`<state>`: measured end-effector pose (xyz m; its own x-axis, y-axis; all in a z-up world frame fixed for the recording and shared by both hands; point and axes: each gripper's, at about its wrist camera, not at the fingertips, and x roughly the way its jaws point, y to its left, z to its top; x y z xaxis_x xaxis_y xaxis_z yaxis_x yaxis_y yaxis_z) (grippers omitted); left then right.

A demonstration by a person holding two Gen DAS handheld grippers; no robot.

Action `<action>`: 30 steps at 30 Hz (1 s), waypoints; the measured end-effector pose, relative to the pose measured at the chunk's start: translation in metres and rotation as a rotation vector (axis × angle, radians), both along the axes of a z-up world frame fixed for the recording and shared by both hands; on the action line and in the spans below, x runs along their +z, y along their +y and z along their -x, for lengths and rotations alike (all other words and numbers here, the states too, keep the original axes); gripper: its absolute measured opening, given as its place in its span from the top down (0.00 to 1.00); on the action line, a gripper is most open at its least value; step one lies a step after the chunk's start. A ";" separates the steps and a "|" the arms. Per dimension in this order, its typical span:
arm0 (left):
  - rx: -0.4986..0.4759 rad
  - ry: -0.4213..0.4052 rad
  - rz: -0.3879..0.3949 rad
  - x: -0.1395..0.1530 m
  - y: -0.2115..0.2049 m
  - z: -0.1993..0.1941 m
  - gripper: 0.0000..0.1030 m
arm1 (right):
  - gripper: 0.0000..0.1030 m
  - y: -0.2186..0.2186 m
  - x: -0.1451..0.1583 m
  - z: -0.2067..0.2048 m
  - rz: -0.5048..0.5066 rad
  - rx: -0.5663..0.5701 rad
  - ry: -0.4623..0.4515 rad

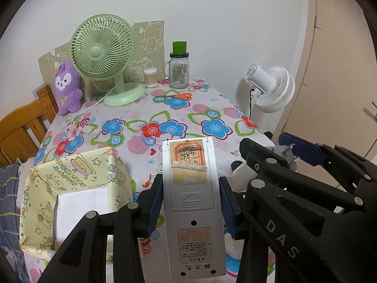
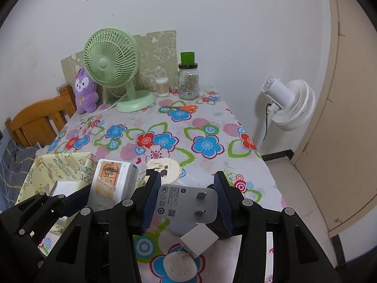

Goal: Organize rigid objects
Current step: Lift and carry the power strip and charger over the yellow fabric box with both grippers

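Both tools are loaded and nothing looks stowed yet, so I judge the sorting to be at an early-to-middle stage. The left gripper [image 1: 192, 202] pinches a grey remote control [image 1: 192, 202] across its width, back side up, lifted over the near edge of the table [image 1: 188, 115]. The remote shows a battery cover, a worn orange sticker and a printed label. The right gripper [image 2: 186, 202] pinches a white charger plug [image 2: 188, 206], its two metal prongs facing the camera. The yellow-patterned box [image 1: 77, 176] at near left, open with a white interior, looks like the likely destination. Still lying on the table near the right gripper are a round cream lid [image 2: 165, 167], a small white cube adapter [image 2: 199, 241] and, at the far end, orange scissors [image 1: 175, 96].
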<state>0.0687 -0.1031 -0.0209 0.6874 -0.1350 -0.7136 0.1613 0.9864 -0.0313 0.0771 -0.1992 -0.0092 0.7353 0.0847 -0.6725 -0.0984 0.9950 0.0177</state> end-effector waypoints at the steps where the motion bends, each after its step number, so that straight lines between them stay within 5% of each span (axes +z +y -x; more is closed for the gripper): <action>1: 0.002 0.000 -0.001 0.001 0.002 0.000 0.55 | 0.51 0.002 0.001 0.001 0.003 0.002 -0.002; 30: 0.050 -0.008 -0.025 0.019 0.065 -0.004 0.55 | 0.51 0.072 0.021 -0.010 0.016 0.096 0.000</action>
<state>0.0725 -0.0382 -0.0020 0.6986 -0.0828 -0.7107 0.1118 0.9937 -0.0059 0.0873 -0.1268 0.0114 0.7244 0.1439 -0.6741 -0.1934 0.9811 0.0017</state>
